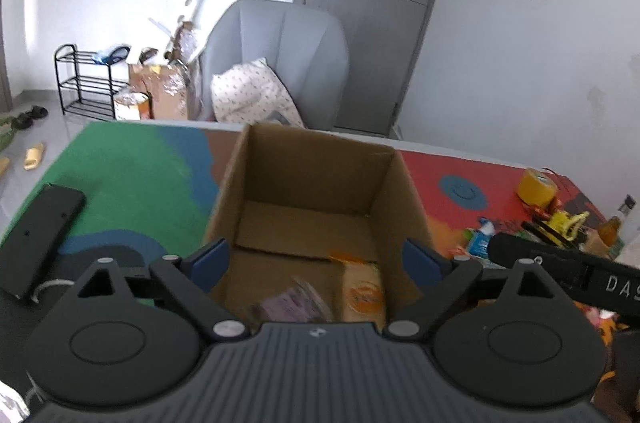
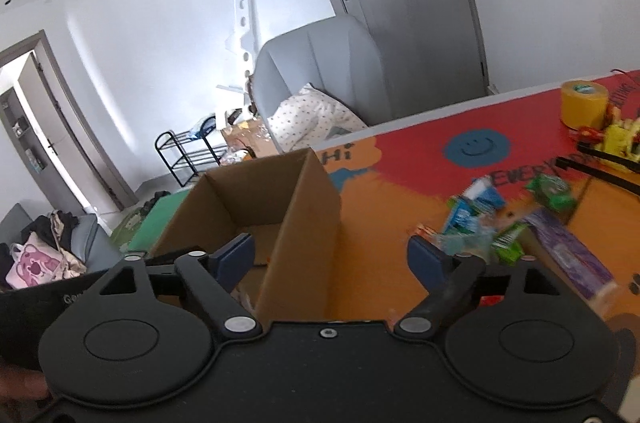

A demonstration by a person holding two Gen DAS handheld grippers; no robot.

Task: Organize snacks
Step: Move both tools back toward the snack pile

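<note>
Serving as the collecting bin, the open cardboard box (image 1: 316, 183) is stood mid-mat on the table (image 1: 132, 175), two packets (image 1: 360, 287) already dropped inside near its front wall, loose snacks (image 2: 516, 223) left piled right, while left gripper (image 1: 316, 259) and right gripper (image 2: 332, 257) are both held released, empty.
</note>
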